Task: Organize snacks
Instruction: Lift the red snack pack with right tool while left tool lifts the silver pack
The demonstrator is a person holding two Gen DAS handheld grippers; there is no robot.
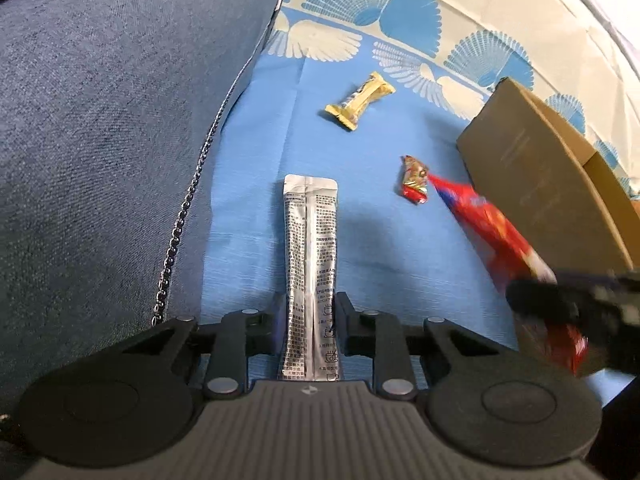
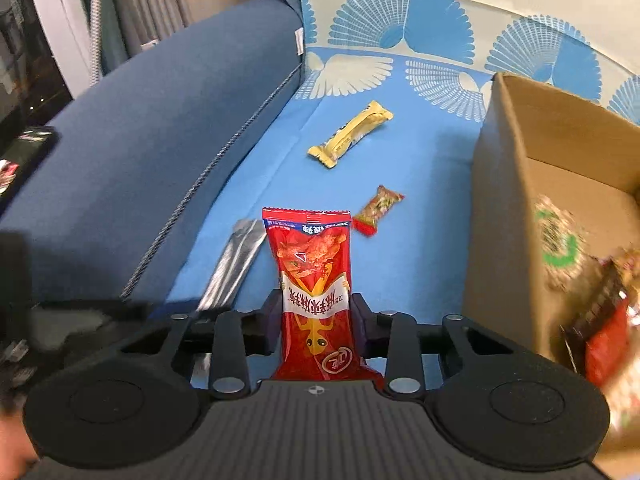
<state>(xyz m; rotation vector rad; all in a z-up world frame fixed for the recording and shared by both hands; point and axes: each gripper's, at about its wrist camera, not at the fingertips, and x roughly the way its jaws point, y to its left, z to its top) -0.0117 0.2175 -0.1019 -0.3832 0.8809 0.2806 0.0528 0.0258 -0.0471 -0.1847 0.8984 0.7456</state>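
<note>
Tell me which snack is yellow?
The long yellow bar, lying loose farthest away on the blue cloth. The other loose one, the small candy, is red.

both cameras sit just behind their own fingers and look forward and down, low and close over the blue sheet [image 1: 248,216]. the left wrist view sits hard beside the dark blue cushion [image 1: 100,120]; the right wrist view sits further right, beside the cardboard box [image 2: 504,208]. they share the yellow bar [image 1: 358,100], the small red candy [image 1: 414,180] and the fan-patterned cloth [image 2: 400,28].
</note>
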